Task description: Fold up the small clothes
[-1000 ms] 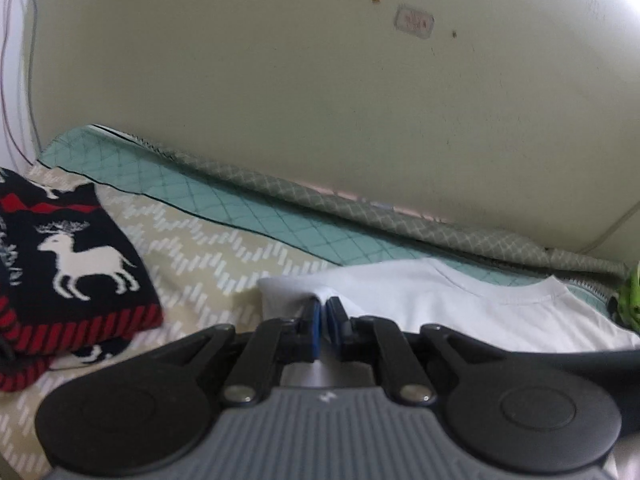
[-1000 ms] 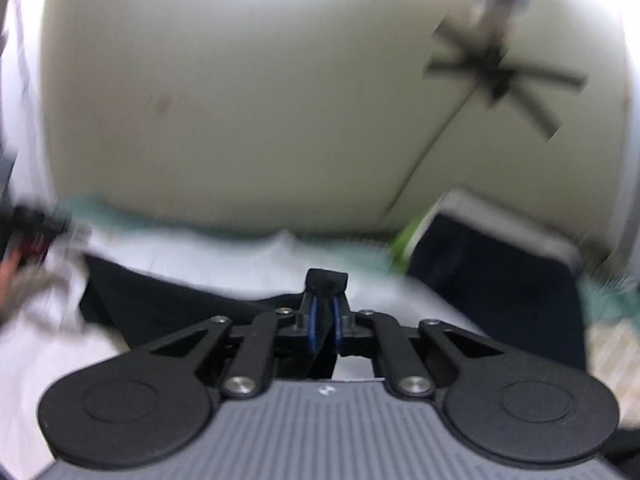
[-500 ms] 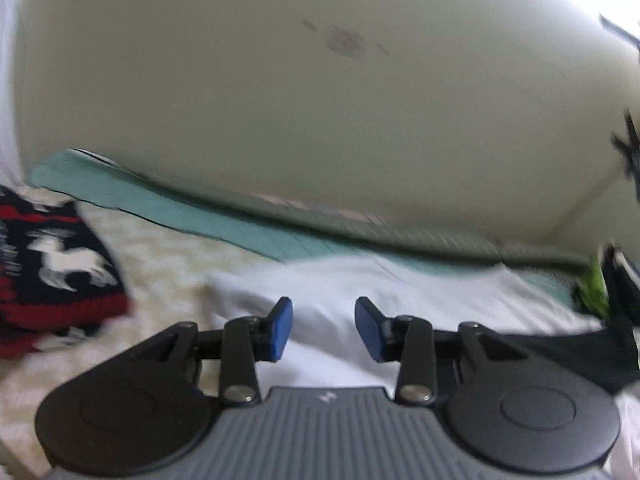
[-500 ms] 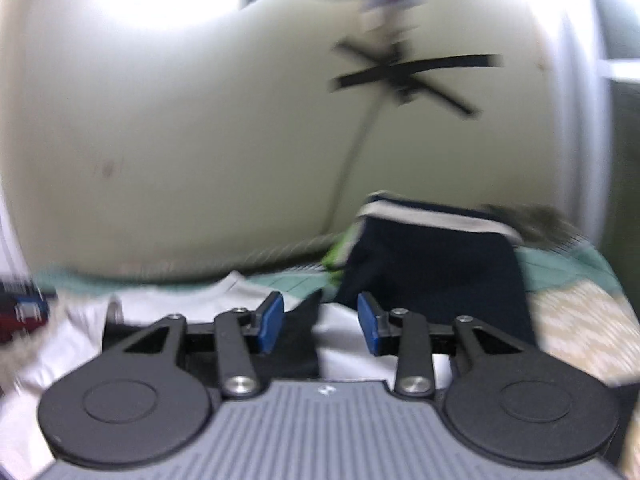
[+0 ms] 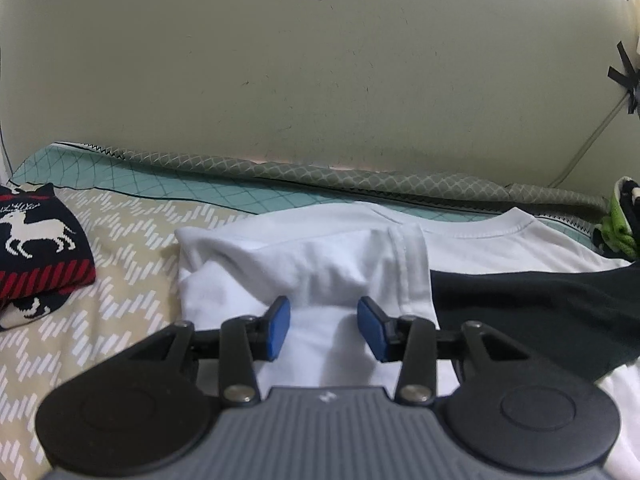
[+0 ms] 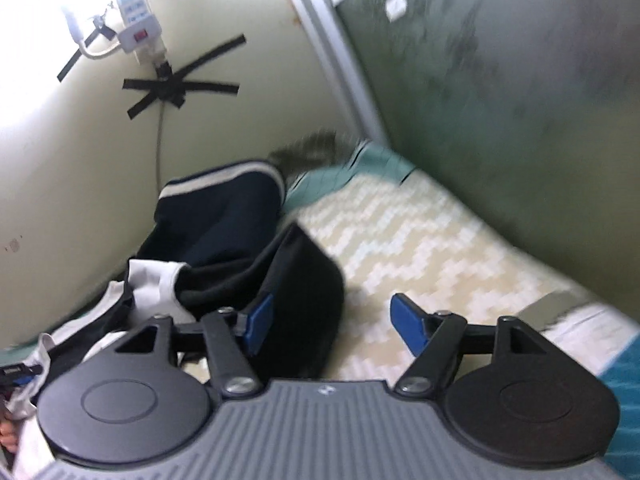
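Both claws are off the cloth now! A second ago each one was pinched shut on fabric, the left on the white, the right on the dark; half a second back they opened, and here they hang wide apart with nothing between the blue pads. That reads as one fold laid down and let go.

The left gripper (image 5: 323, 327) hovers just over the white T-shirt (image 5: 320, 264), which lies on the patterned bedspread (image 5: 120, 232) with its sleeve turned in across the body and the collar toward the wall. A dark panel of the garment (image 5: 540, 312) lies folded over the shirt's right side.

The right gripper (image 6: 331, 325) has swung away to the right and now looks into the bed's corner, its left pad just beside the dark fabric (image 6: 296, 280).

What's around: a reindeer sweater (image 5: 36, 244) well off to the left, a navy garment with a pale band (image 6: 220, 208) heaped against the wall, a green item (image 5: 618, 224) at the far right edge, a power strip (image 6: 138, 28) taped up high. My read: the next fold is open to both claws, though that navy heap crowds the right side.
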`<state>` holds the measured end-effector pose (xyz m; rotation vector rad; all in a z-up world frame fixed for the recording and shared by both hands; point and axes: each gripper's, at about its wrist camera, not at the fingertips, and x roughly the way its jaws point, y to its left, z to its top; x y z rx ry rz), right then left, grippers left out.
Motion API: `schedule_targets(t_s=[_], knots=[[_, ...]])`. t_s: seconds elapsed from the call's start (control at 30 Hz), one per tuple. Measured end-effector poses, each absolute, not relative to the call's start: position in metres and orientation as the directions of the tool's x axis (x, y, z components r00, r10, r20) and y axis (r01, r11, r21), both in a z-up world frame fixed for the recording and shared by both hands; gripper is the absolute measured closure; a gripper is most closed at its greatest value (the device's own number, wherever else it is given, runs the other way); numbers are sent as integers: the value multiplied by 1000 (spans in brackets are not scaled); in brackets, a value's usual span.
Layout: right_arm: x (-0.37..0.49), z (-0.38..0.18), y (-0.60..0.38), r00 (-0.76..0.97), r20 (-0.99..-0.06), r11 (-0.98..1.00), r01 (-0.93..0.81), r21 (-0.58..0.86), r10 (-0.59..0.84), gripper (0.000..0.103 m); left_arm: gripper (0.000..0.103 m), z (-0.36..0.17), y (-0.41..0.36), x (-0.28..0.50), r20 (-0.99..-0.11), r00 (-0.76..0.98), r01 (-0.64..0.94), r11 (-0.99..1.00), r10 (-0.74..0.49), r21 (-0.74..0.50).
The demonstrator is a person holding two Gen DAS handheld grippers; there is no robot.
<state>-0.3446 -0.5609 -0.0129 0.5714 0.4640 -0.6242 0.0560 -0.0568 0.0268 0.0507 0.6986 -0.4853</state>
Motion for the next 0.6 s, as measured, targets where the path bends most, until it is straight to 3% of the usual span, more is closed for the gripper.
schedule_targets(t_s=[0.03, 0.07, 0.33, 0.47, 0.6], knots=[[-336, -15, -564, 728, -572, 677, 639, 365, -378, 77, 64, 31, -55, 50, -624, 660, 445, 887, -418, -123], [-328, -14, -567, 725, -585, 673, 639, 374, -364, 99, 64, 31, -53, 49, -616, 663, 442, 886, -426, -137], [-286, 124, -526, 922, -314, 806, 359, 471, -228, 100, 64, 44, -20, 36, -480, 676, 474, 829, -559, -297], [-221, 172, -467, 956, -288, 886, 181, 427, -57, 100, 63, 49, 2, 43, -422, 614, 499, 742, -667, -447], [-134, 176, -394, 925, -349, 917, 3, 399, 149, 96, 62, 56, 22, 47, -350, 583, 526, 669, -734, -526]])
